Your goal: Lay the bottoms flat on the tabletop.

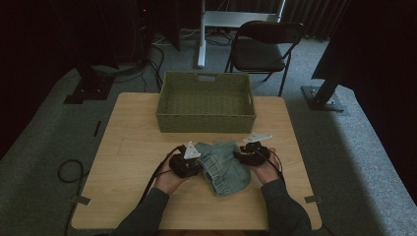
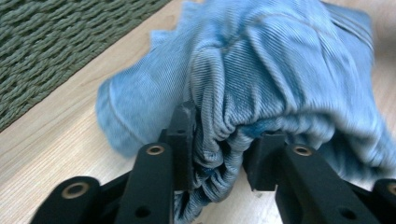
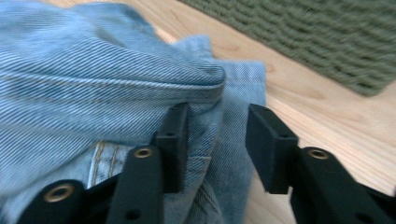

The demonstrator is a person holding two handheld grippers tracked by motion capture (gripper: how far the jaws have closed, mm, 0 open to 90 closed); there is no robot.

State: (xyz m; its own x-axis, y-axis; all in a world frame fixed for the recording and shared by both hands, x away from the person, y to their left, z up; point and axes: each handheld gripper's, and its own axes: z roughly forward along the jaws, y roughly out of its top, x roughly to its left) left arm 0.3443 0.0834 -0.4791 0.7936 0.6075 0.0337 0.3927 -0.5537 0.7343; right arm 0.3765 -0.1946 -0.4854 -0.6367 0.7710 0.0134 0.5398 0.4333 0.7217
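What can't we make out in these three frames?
- Denim garment: its type; bunched in a heap, high view dim and small.
- Left gripper: whether the pads press the gathered fold; the cloth hides the contact.
- Right gripper: what lies under the denim between its jaws.
- Basket: the floor behind its near wall, high view.

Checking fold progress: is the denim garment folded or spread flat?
Bunched, not flat: the denim garment sits humped on the table, layers overlapping.
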